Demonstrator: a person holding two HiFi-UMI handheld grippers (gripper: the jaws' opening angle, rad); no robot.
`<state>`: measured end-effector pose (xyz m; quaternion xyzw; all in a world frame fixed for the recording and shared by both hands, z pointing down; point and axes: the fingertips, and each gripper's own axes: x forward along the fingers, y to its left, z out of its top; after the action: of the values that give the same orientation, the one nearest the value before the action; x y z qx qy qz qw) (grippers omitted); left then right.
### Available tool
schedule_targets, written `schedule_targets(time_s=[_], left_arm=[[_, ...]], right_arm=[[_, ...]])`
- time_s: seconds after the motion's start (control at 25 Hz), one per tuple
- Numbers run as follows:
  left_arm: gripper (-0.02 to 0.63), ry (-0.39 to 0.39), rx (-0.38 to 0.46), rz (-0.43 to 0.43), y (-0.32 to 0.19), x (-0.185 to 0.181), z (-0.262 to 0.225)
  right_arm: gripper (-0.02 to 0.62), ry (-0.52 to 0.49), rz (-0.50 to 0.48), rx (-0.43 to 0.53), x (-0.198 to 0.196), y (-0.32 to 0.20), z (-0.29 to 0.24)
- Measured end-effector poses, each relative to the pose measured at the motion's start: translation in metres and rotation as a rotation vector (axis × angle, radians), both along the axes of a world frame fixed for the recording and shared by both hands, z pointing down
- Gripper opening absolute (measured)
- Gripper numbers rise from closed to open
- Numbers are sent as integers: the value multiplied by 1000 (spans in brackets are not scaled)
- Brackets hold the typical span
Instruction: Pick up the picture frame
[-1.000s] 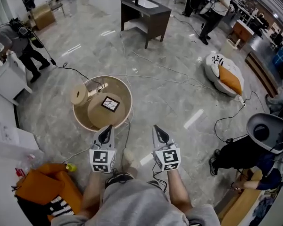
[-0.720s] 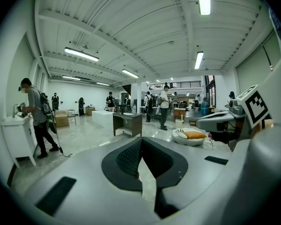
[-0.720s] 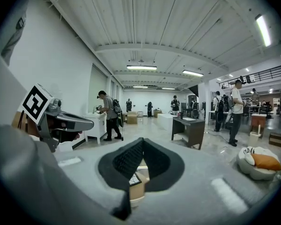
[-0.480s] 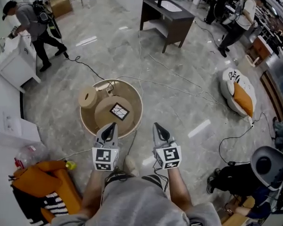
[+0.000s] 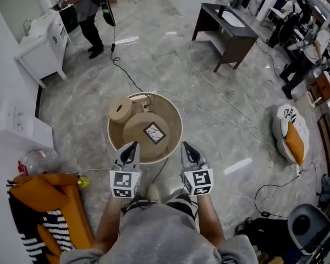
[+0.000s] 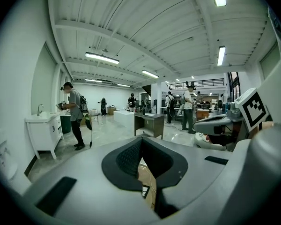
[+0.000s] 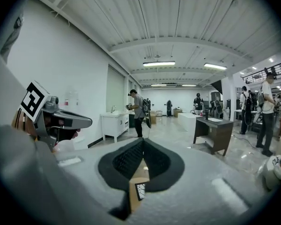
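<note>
Tools both closed, empty — left tool (image 5: 133, 145), right tool (image 5: 185, 146); picture frame (image 5: 154, 132) on round table (image 5: 179, 133) — mere sliver past jaws.

The floor (image 5: 88, 120) is gleaming, glossy grey marbled stone. The round surface (image 5: 179, 139) is looking like matt pale wood. My left tongs (image 5: 133, 146) and right tongs (image 5: 185, 146) are showing smooth matt grey plastic, with ribbed black pads (image 7: 126, 161). The orange cloth (image 5: 44, 194) is looking soft and rumpled.

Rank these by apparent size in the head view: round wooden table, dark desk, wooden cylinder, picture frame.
1. round wooden table
2. dark desk, though it stands farther off, so its rank is unsure
3. wooden cylinder and picture frame look about alike, both small
</note>
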<state>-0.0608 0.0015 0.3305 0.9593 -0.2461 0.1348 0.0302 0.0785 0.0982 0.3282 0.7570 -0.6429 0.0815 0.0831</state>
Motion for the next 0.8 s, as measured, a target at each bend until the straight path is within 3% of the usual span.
schedule_targets(time_s=[0.36,0.8], left_arm=[[17,4,5,-79,-30,-8,1],[17,6,-7,-222,-71,21,7]], right_arm=[[-2,28,-81,-1,3,-42,-5],[-2,19,-222,-22,45,-104,5]])
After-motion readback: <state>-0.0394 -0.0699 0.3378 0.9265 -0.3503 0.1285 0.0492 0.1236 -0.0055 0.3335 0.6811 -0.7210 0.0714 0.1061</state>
